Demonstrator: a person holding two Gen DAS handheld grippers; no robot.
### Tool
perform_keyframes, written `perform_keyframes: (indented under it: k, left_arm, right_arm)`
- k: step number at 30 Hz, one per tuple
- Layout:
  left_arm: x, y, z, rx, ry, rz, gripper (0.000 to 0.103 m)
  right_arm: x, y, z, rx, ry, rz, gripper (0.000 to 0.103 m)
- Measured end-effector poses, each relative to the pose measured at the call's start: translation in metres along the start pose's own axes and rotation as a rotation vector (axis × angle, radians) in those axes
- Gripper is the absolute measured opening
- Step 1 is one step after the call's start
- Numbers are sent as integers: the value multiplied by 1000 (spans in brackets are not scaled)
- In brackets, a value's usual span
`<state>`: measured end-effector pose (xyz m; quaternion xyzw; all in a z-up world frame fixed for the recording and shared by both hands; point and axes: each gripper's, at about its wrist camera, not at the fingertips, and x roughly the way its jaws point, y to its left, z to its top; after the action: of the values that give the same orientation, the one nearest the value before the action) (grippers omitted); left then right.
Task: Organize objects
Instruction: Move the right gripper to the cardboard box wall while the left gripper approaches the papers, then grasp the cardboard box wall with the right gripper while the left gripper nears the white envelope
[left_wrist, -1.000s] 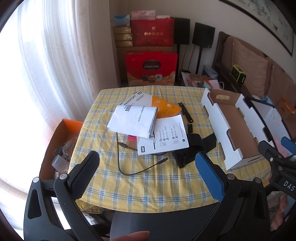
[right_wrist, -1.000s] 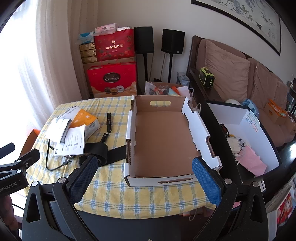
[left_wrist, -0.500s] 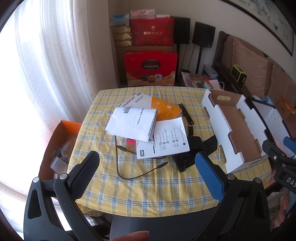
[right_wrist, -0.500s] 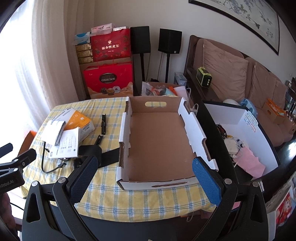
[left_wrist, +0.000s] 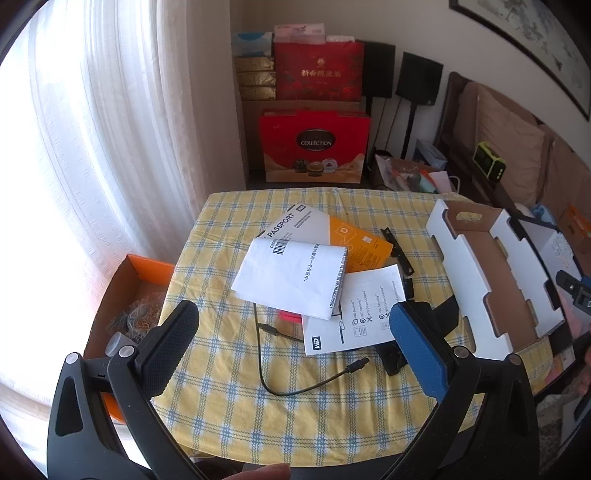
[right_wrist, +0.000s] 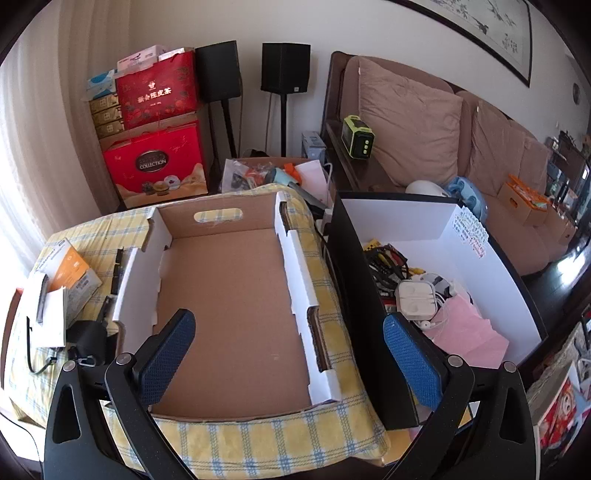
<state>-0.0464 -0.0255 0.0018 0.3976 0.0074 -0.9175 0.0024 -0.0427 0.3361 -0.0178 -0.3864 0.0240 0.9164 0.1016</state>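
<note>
— Where to begin?

— With the lay of things. Broad counter under a yellow-and-blue checked cloth (left_wrist: 221, 387). On its right part, the shallow open cardboard tray, white outside and brown inside (left_wrist: 469, 273), empty and ready to receive.

— And the loose things?

— All left of the tray, in one overlapping heap. Lowest, the flat grey-and-orange cardboard box marked PASSPORT (left_wrist: 354, 240). Over its near corner, the folded white paper booklet with a barcode (left_wrist: 291, 280). Tucked partly under that, the white printed instruction sheet (left_wrist: 354, 314). Just beside the sheet, toward the tray, the black fabric strap (left_wrist: 439, 317). Nearest, the thin black cable (left_wrist: 295, 391), one end lost beneath the papers.

— Both tools free?

— Yes. Left hand-held gripper (left_wrist: 291, 317) hovering above the heap, jaws spread wide, nothing between them. Right hand-held gripper (right_wrist: 288, 325) likewise spread and empty, poised over the tray's near edge.

— Best way in, then?

— Probably top of the heap first. Pinch the booklet at its free left edge, low and flat, so as not to drag the sheet below. Lift clear before swinging right. Lay flat against the tray floor, large pieces first. Leave the cable for last and gather its slack before lifting. Mind the snag at the cable's buried end.
</note>
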Motion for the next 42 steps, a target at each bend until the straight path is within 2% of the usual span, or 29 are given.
perform_keyframes:
  k: [5, 13, 19, 22, 24, 29, 33, 42]
  left_arm:
    - [12, 9, 6, -14, -1, -1, 103]
    - [38, 24, 22, -29, 28, -21, 103]
    - [65, 33, 37, -47, 88, -91, 103]
    - [81, 43, 45, -85, 126, -113, 103]
    - [90, 52, 48, -121, 152, -131, 103]
    - [104, 65, 42, -171, 193, -149, 103]
    - [108, 70, 34, -186, 213, -164, 103]
    - [101, 61, 23, -179, 227, -211, 103]
  right_arm:
    - [19, -12, 9, -9, 23, -13, 99]
    - [64, -21, 23, -49, 101, -7, 76]
    - [92, -25, 29, -56, 171, 28, 64]
    - [99, -24, 28, -73, 189, 42, 53]
    - [103, -20, 26, -95, 199, 44, 39]
    - [113, -13, 21, -132, 235, 73, 16]
    - [115, -6, 17, -168, 232, 59, 15]
    - [105, 0, 9, -187, 225, 95, 11]
